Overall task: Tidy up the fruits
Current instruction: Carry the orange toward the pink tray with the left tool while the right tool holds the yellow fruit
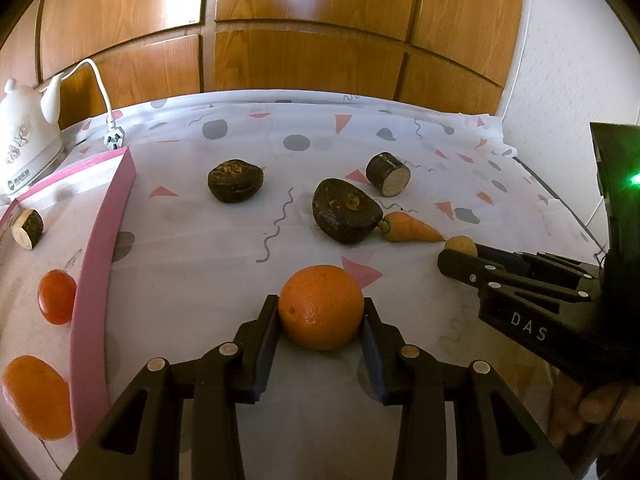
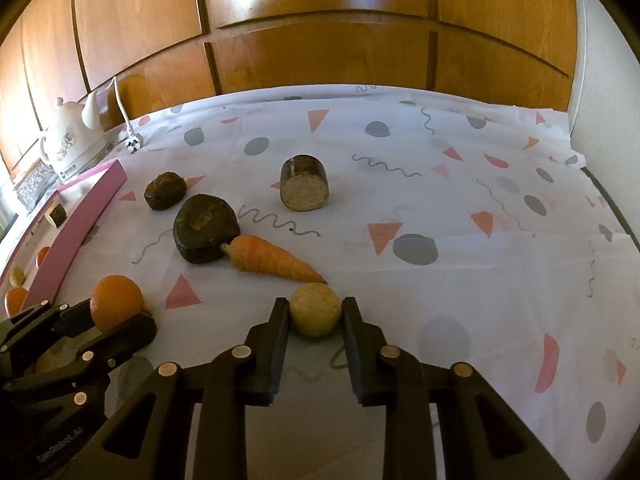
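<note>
The table [image 2: 460, 208] wears a patterned cloth; the pink tray [image 1: 100, 264] lies along its left edge, holding an orange, a tomato and a dark chunk; a white kettle [image 1: 24, 148] stands at the far left corner; three dark lumps and a carrot [image 2: 272, 260] crowd mid-table. The right side lies bare. Left tongs [image 1: 320, 320] clamp the orange [image 1: 321, 306]; right tongs [image 2: 315, 316], marked "DAS", clamp the tan ball [image 2: 315, 315] just beside the carrot tip.
</note>
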